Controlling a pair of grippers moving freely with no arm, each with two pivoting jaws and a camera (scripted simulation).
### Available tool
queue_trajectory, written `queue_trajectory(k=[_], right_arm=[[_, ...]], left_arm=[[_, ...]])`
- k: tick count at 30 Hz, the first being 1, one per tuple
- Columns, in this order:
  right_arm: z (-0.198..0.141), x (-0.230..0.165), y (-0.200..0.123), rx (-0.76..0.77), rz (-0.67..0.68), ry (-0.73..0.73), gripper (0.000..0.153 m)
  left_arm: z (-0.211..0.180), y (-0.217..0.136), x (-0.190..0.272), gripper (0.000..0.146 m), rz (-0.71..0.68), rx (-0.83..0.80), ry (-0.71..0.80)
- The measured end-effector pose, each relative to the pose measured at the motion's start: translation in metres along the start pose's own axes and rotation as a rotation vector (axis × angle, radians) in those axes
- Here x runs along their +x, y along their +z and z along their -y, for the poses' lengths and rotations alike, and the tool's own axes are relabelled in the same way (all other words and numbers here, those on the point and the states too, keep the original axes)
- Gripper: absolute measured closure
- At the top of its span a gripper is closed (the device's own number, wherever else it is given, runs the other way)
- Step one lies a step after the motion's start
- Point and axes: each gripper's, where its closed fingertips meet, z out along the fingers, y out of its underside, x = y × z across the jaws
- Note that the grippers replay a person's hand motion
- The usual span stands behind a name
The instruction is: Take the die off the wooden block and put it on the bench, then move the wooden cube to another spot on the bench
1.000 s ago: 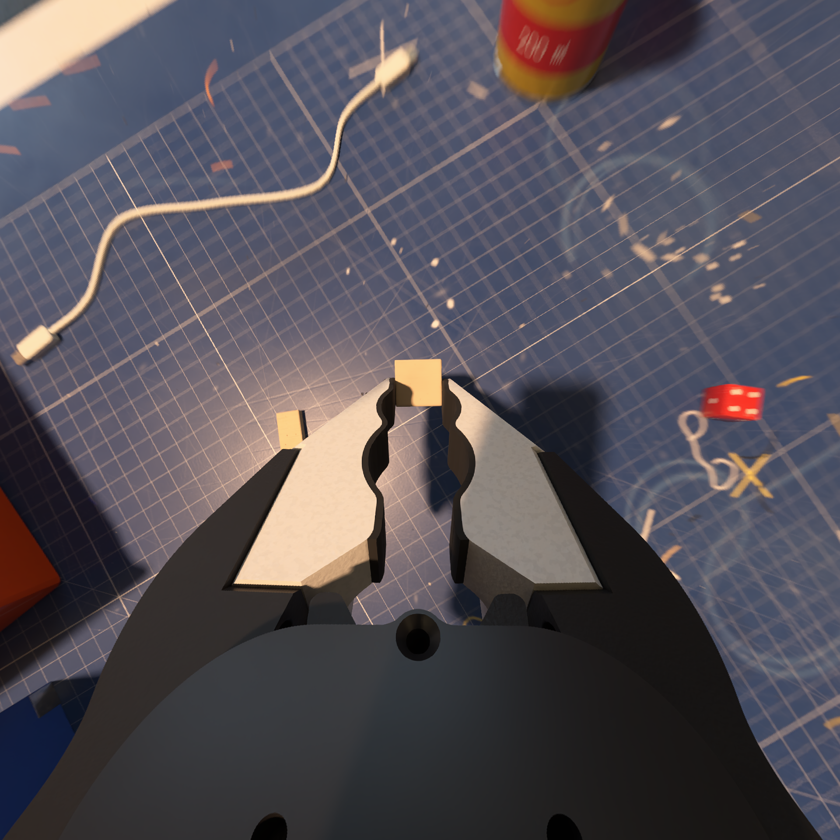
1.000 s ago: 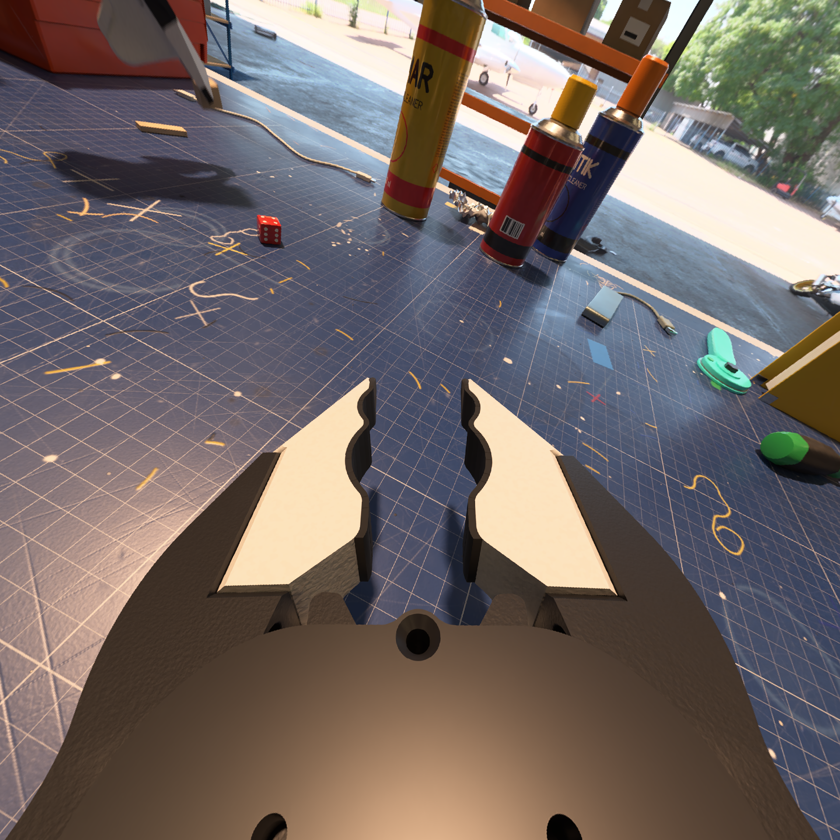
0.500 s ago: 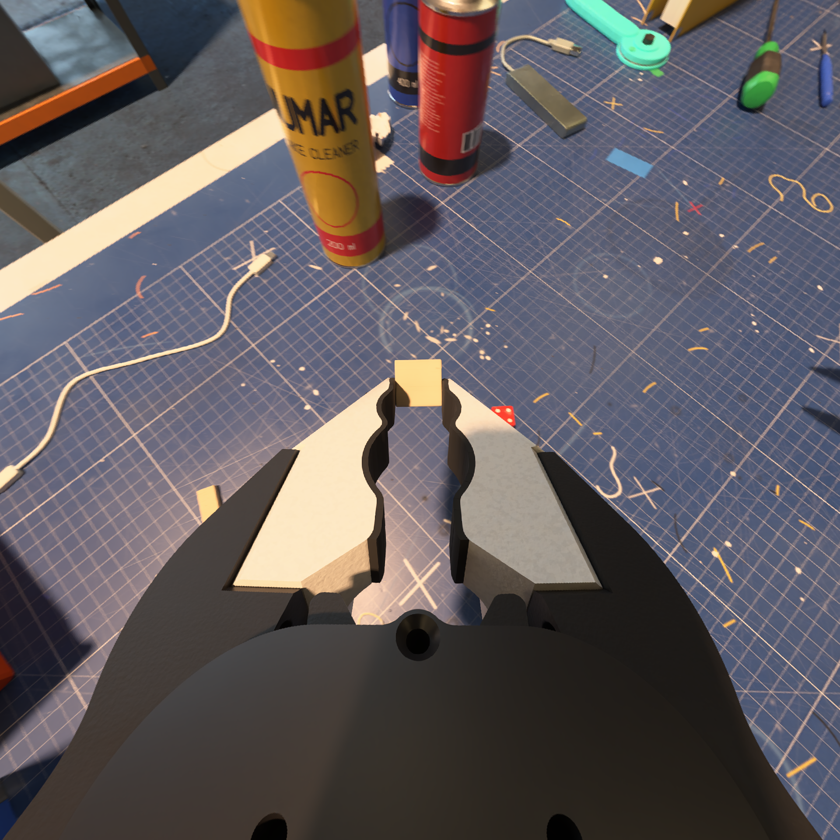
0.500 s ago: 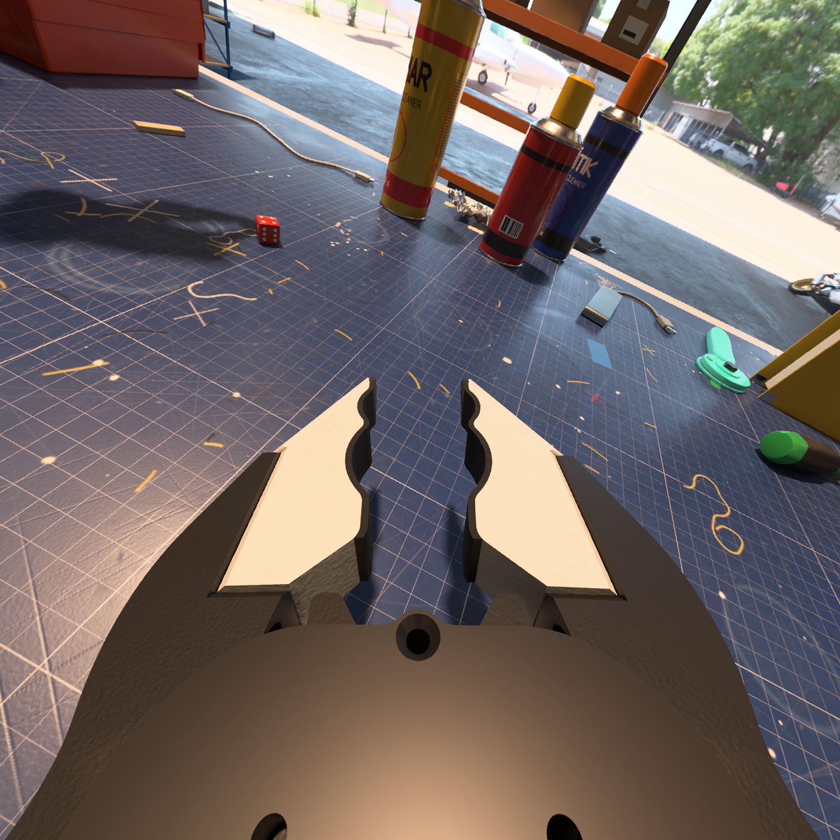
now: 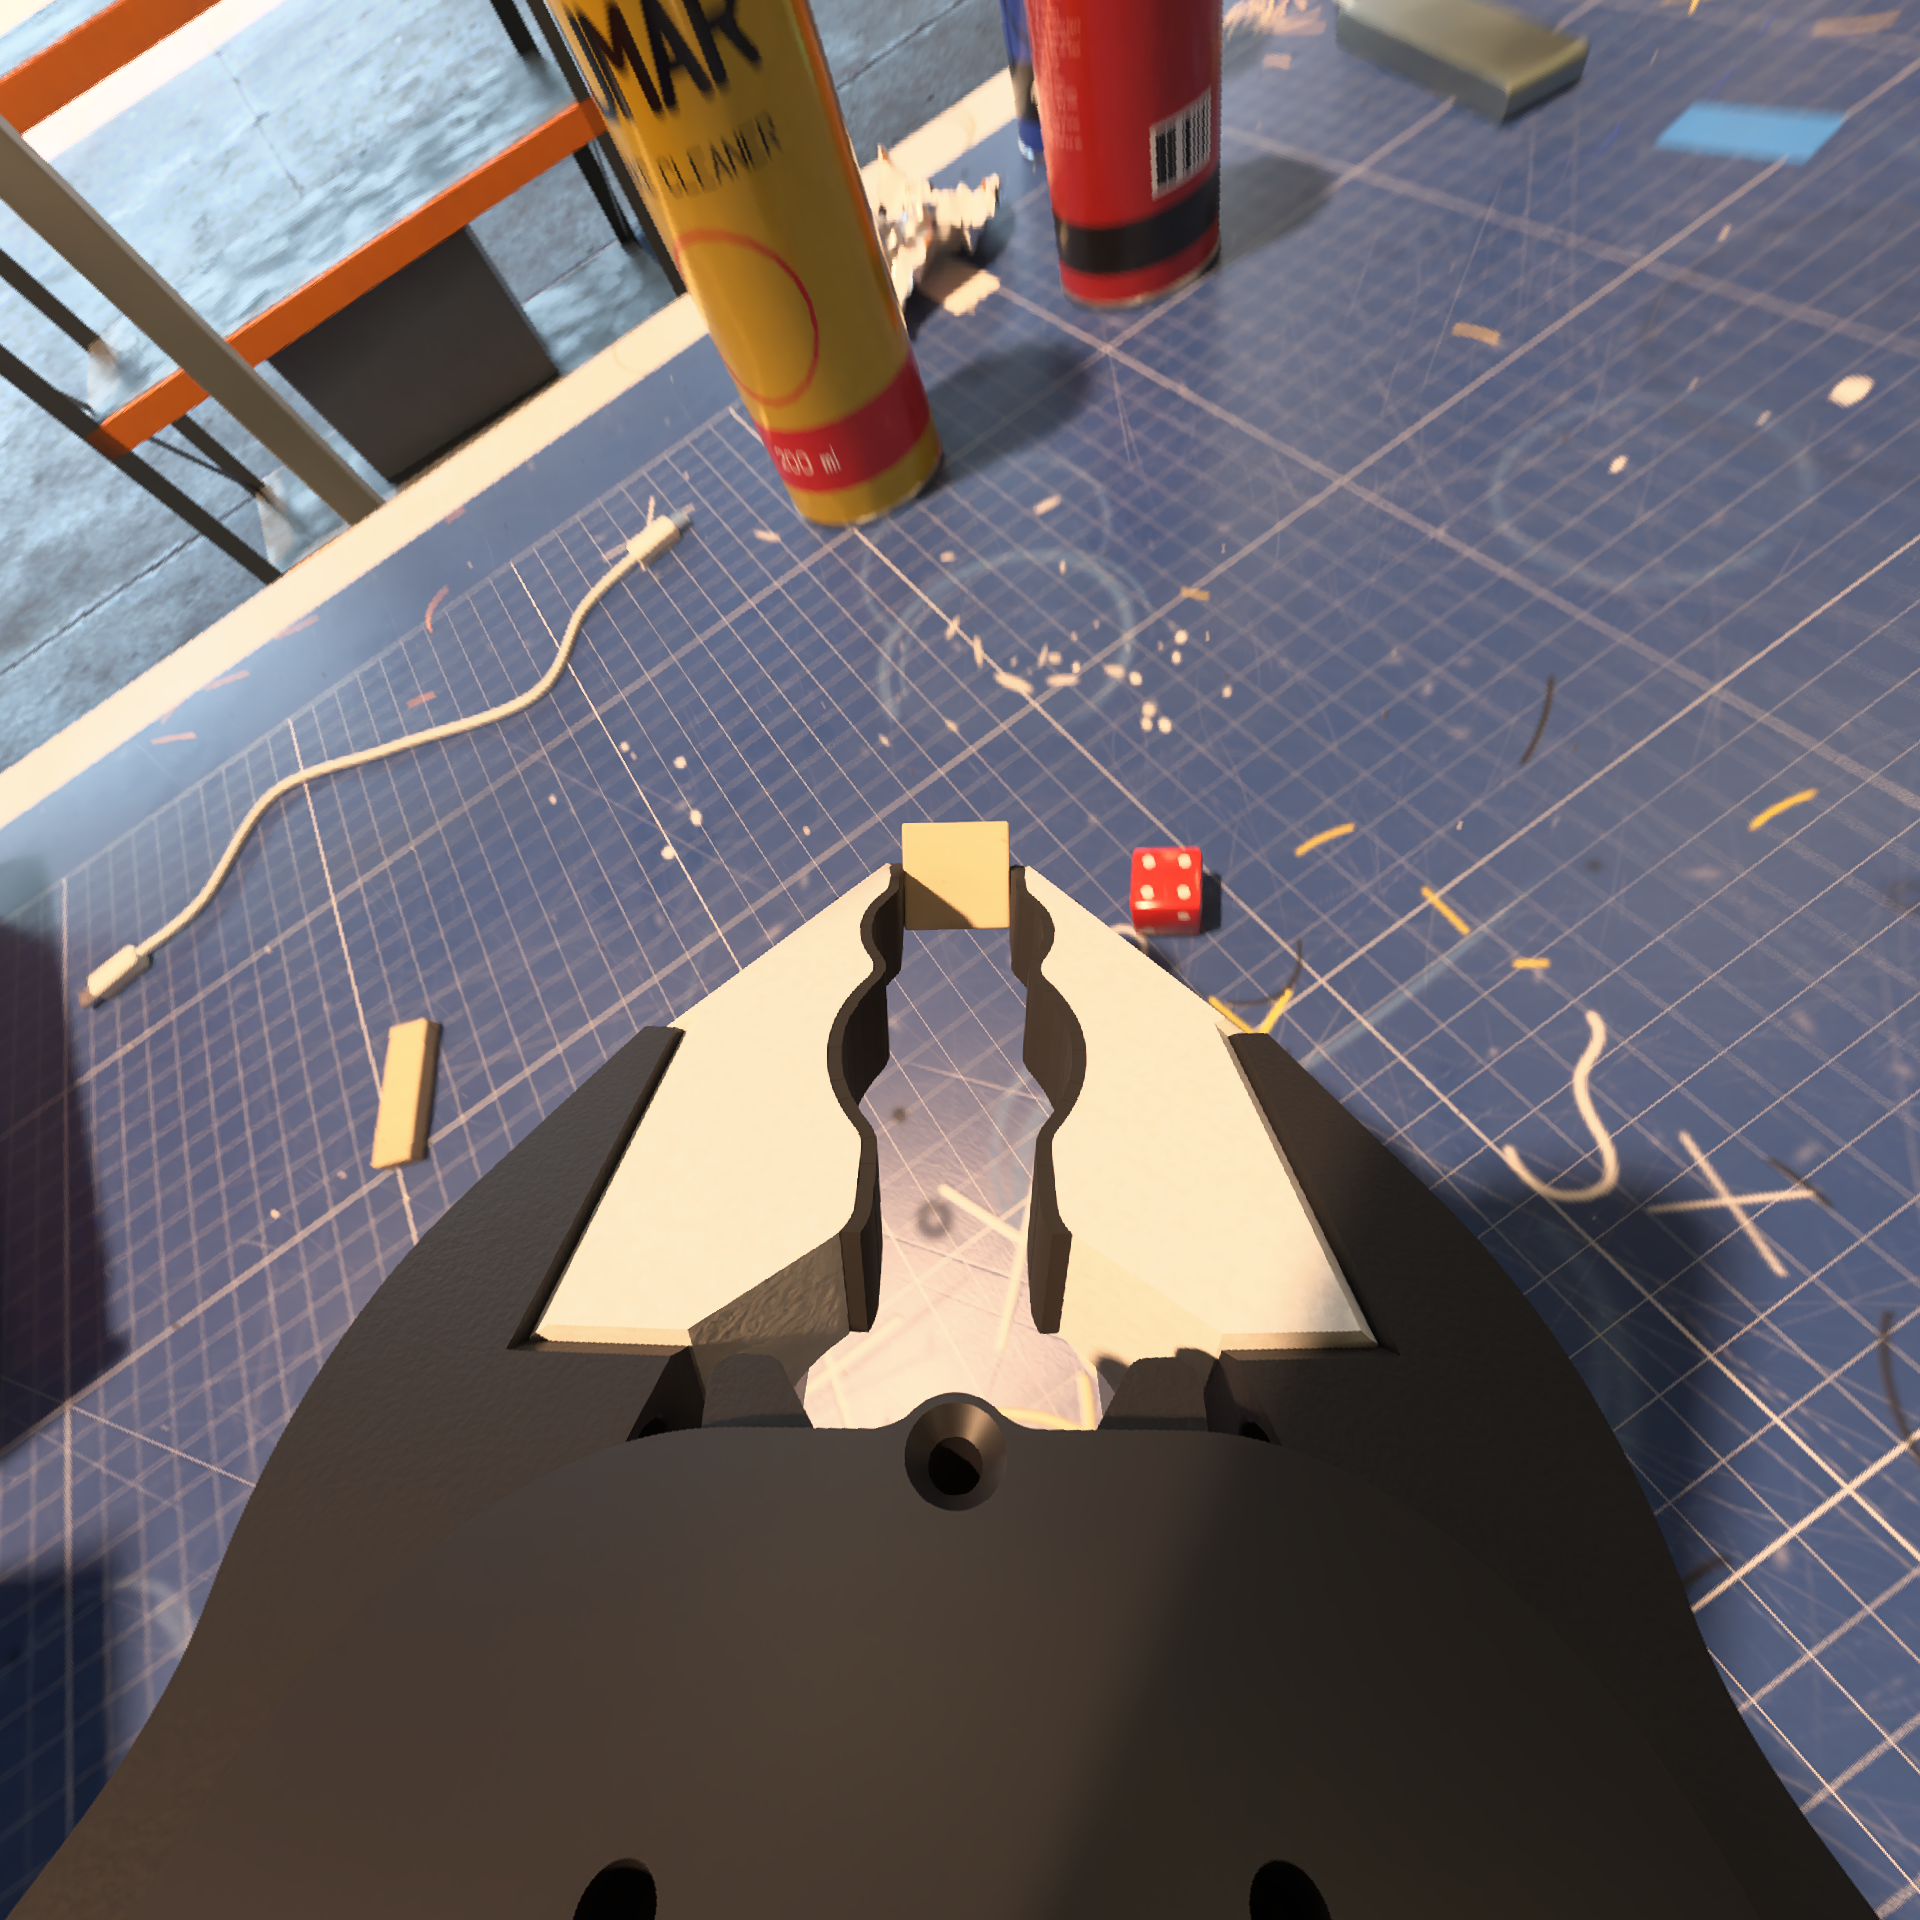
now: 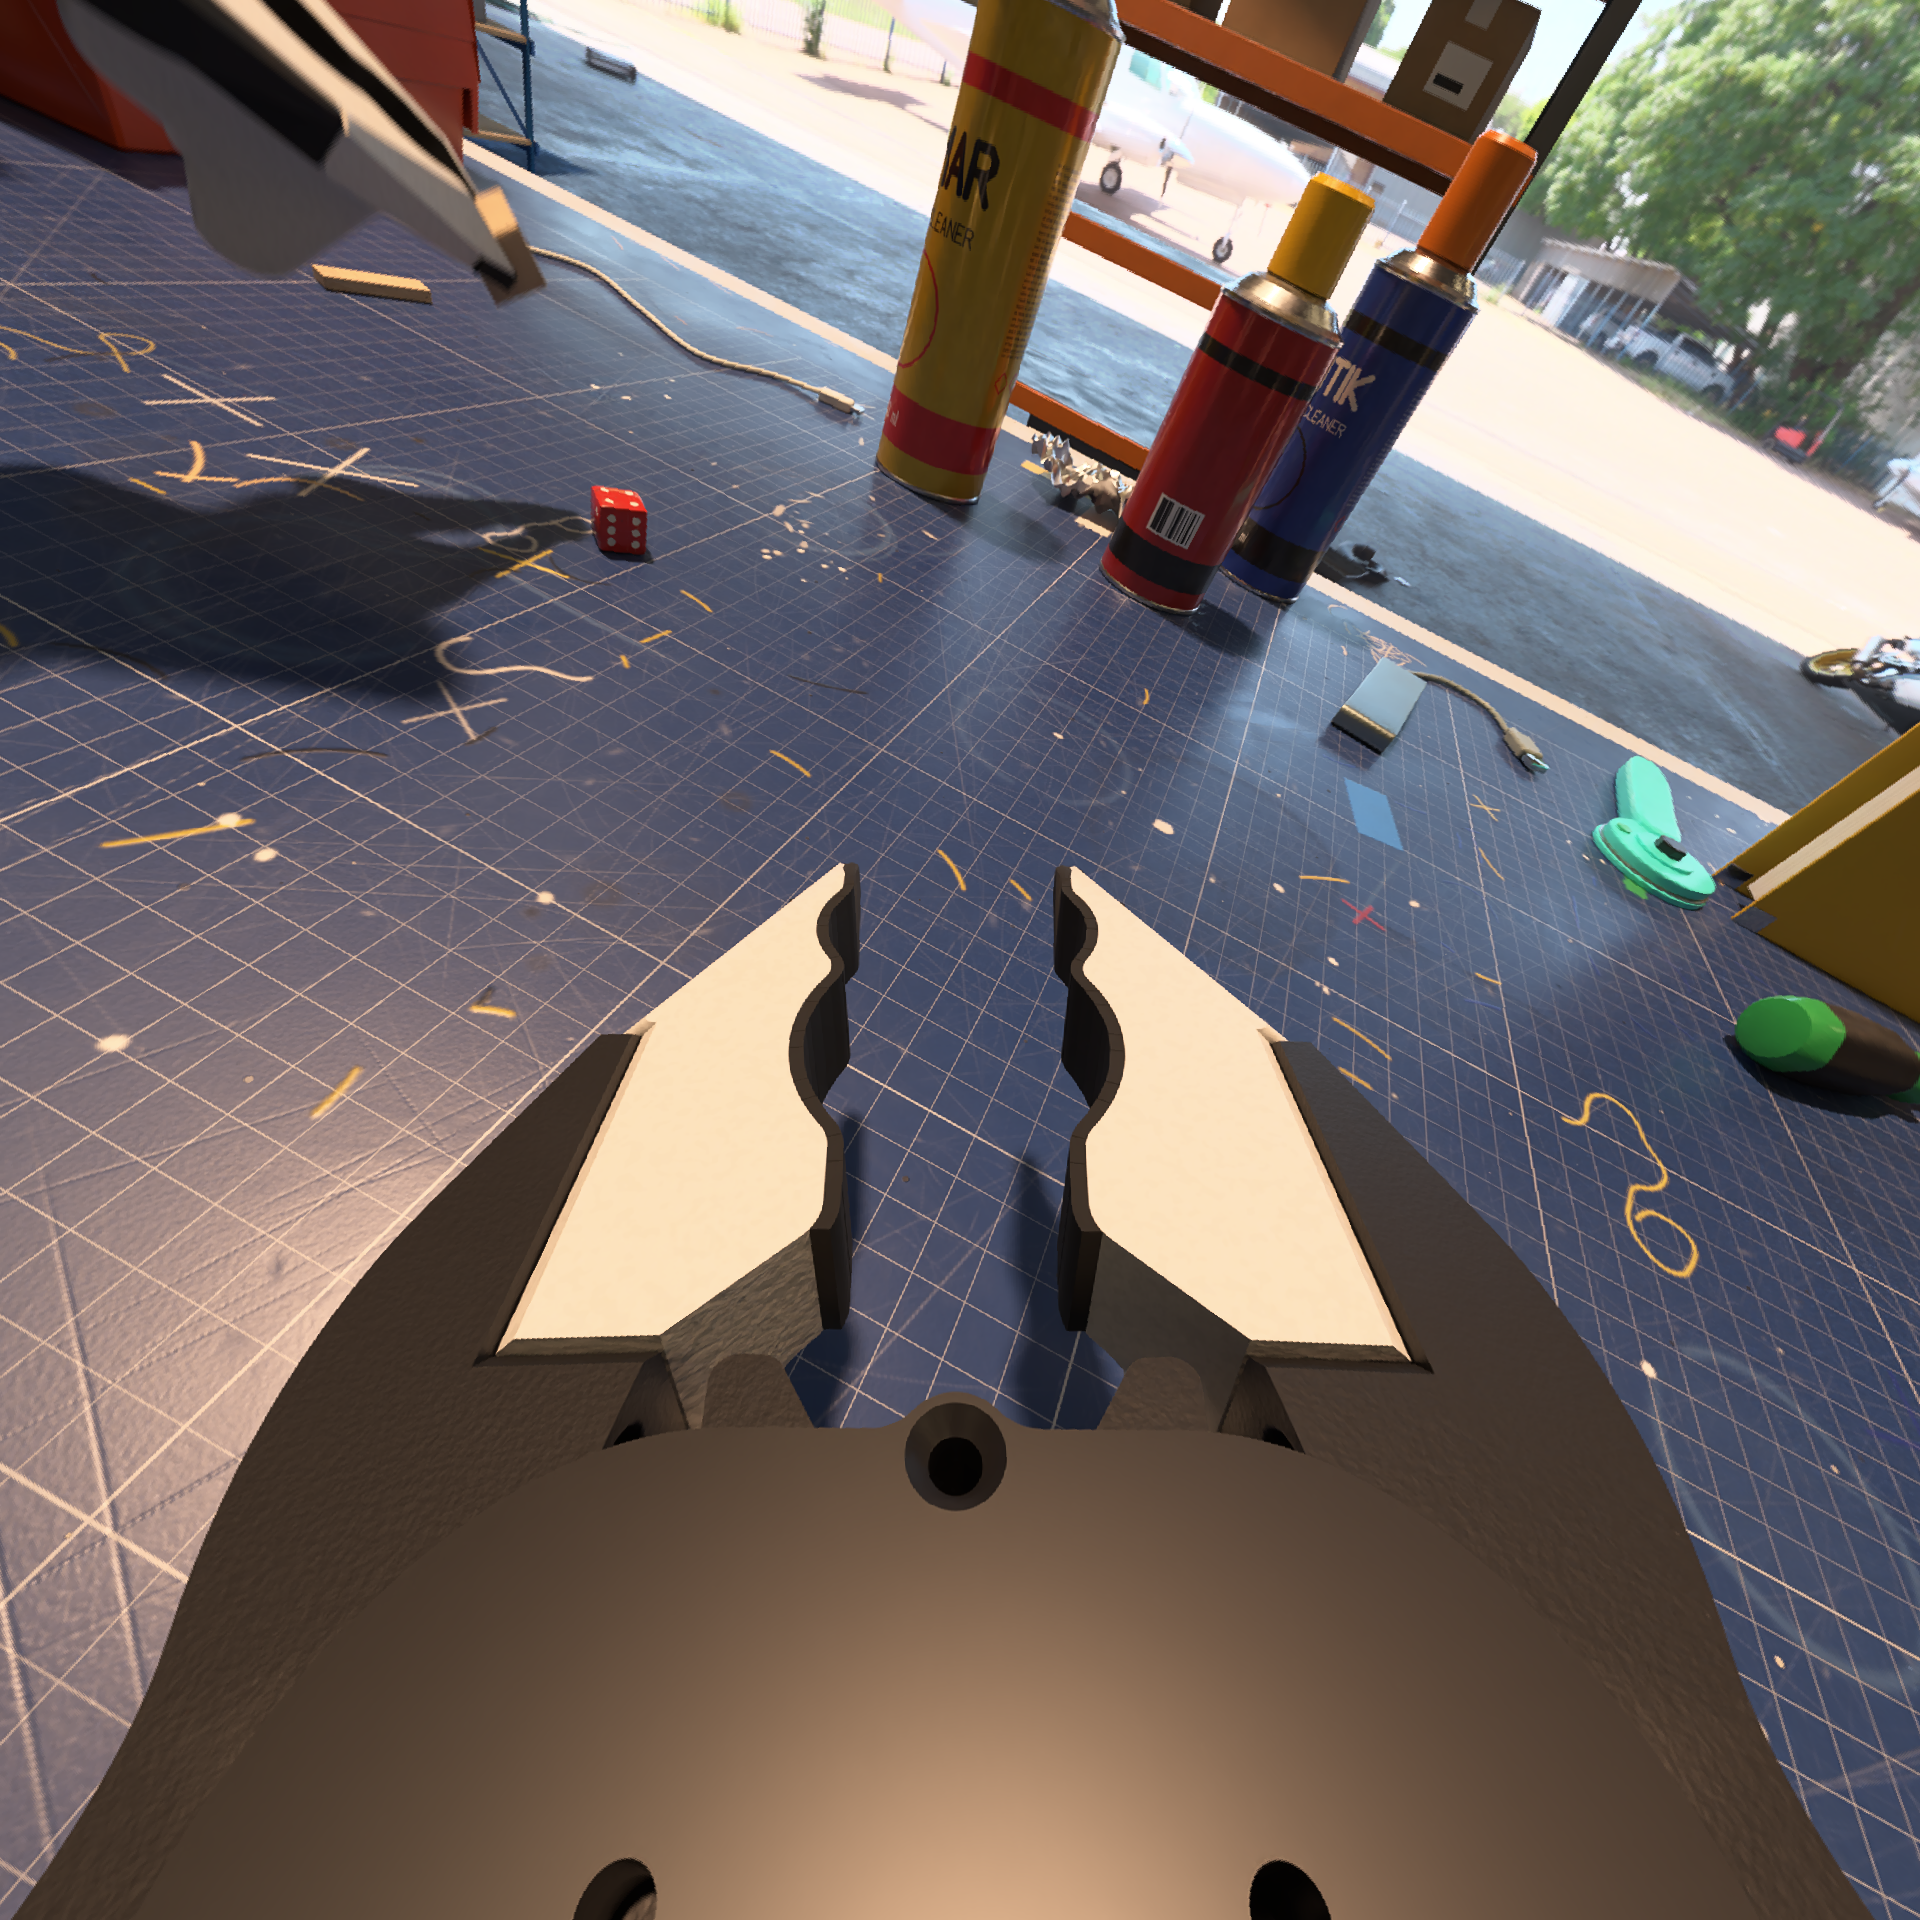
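Observation:
My left gripper (image 5: 956,883) is shut on a small pale wooden cube (image 5: 955,873) and holds it above the blue cutting mat. The red die (image 5: 1167,888) with white dots lies on the mat just right of the cube. In the right wrist view the left gripper (image 6: 499,255) shows at the top left with the wooden cube (image 6: 509,244) at its tips, high over the mat. The die (image 6: 619,518) lies below and right of it. My right gripper (image 6: 956,894) is open and empty, low over the mat.
A yellow spray can (image 5: 769,260), a red can (image 5: 1132,145) and a blue can (image 6: 1361,384) stand at the far edge. A white cable (image 5: 416,743) and a small wooden strip (image 5: 405,1091) lie at the left. A teal tool (image 6: 1652,842), a grey box (image 6: 1377,707) and a green-handled screwdriver (image 6: 1818,1039) lie at the right.
My left gripper has carried the cube lower and toward the cans' side, so the die now shows just right of the cube. It re-entered the right wrist view. My right gripper has not moved.

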Motion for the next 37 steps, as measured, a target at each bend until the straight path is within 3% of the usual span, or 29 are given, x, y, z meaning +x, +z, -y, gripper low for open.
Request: queue_trajectory(k=[6,11,16,19,25,28,32,37], right_arm=[[0.0,0.0,0.0,0.002,-0.003,-0.003,0.115],[0.0,0.0,0.0,-0.003,0.001,-0.004,0.115],[0.0,0.0,0.0,-0.001,-0.001,-0.006,0.115],[0.0,-0.001,0.0,-0.002,-0.001,-0.007,0.115],[0.0,-0.001,0.0,-0.003,0.0,-0.007,0.115],[0.0,-0.001,0.0,-0.002,0.0,-0.009,0.115],[0.0,-0.002,0.0,-0.001,0.002,-0.012,0.115],[0.0,-0.001,0.0,-0.001,0.003,-0.008,0.115]], left_arm=[[-0.038,0.018,0.013,0.127,0.042,-0.097,0.006],[-0.055,0.024,0.026,0.127,-0.06,-0.178,-0.036],[-0.055,0.023,0.032,0.126,-0.094,-0.151,-0.071],[-0.059,0.022,0.038,0.091,-0.136,-0.163,-0.085],[-0.06,0.014,0.035,0.086,-0.16,-0.157,-0.097],[-0.052,0.001,0.032,0.086,-0.167,-0.12,-0.095],[-0.013,-0.042,0.023,0.088,-0.232,0.072,-0.137],[0.032,-0.082,-0.035,0.086,-0.174,0.256,-0.162]])
